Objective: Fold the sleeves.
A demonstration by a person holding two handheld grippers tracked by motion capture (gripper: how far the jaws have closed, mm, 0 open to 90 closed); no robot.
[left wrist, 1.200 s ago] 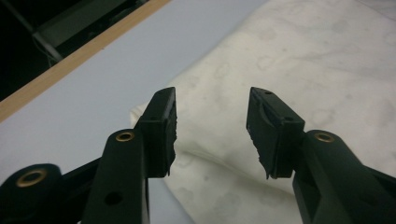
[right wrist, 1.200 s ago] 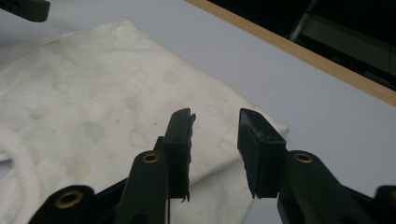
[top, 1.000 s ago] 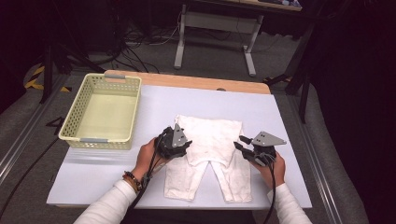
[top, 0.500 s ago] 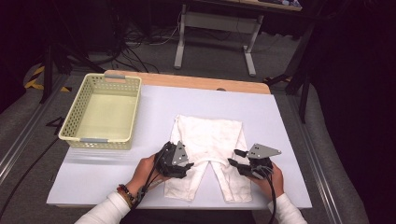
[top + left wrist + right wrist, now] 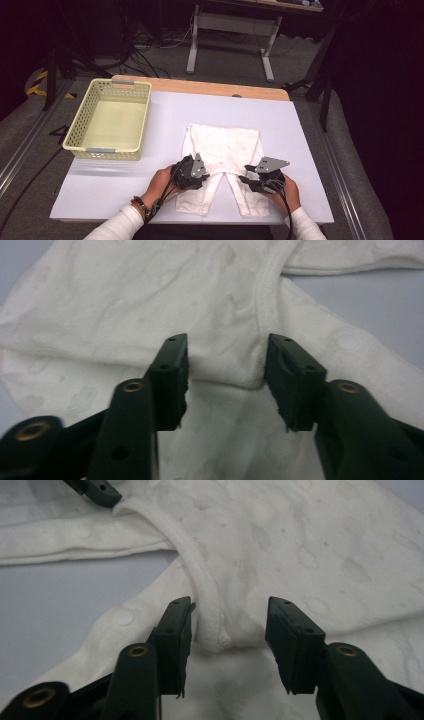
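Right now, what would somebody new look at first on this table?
First, the small white baby trousers spread flat in the middle of the white table, legs toward the person. A gripper works each leg: the left gripper and right gripper, fingers astride a raised fold of cloth. Next, the empty pale yellow basket at far left.

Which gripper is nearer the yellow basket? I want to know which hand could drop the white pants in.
Left. The left gripper sits on the white pants just below and right of the basket; the right gripper lies farther right.
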